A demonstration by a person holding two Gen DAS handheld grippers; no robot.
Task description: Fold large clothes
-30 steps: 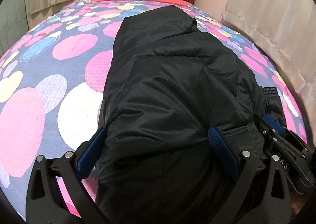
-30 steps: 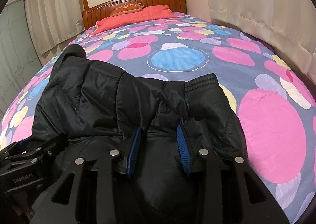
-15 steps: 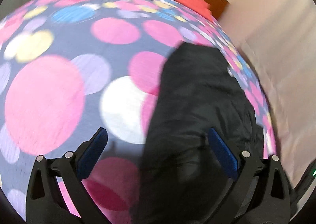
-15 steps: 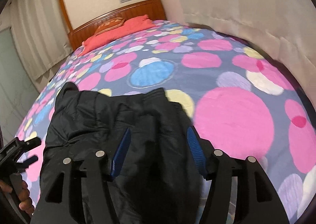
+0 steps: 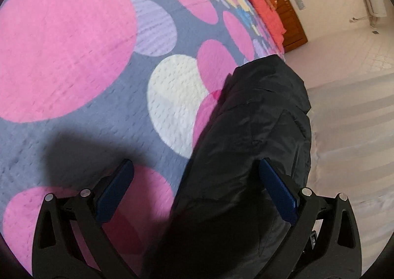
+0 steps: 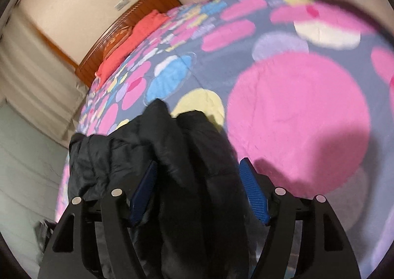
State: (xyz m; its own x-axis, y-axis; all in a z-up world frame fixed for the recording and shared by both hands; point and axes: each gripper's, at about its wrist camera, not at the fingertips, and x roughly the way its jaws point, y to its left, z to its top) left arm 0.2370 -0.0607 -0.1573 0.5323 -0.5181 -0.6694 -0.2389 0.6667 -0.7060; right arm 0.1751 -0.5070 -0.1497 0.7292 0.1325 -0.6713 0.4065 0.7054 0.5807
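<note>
A black puffer jacket (image 5: 258,136) lies bunched on the dotted bedspread (image 5: 69,47). In the left wrist view it runs up from between my fingers toward the far right. My left gripper (image 5: 197,188) is open wide, its right blue pad (image 5: 278,195) against the jacket's right side, its left pad over bare bedspread. In the right wrist view the jacket (image 6: 177,155) sits folded in thick ridges. My right gripper (image 6: 199,192) is open, with the jacket's bulk between its blue pads. Both views are tilted.
A wooden headboard (image 5: 288,15) and red pillows (image 5: 256,0) are at the far end of the bed. Pale curtains (image 5: 349,131) hang along the bed's right side. The bedspread also shows in the right wrist view (image 6: 300,116), beside a curtain (image 6: 32,77) at left.
Both grippers have swung and tilted, the left rolling left, the right rolling right. The right gripper's jaws have opened wider. The jacket looks more bunched and narrower.
</note>
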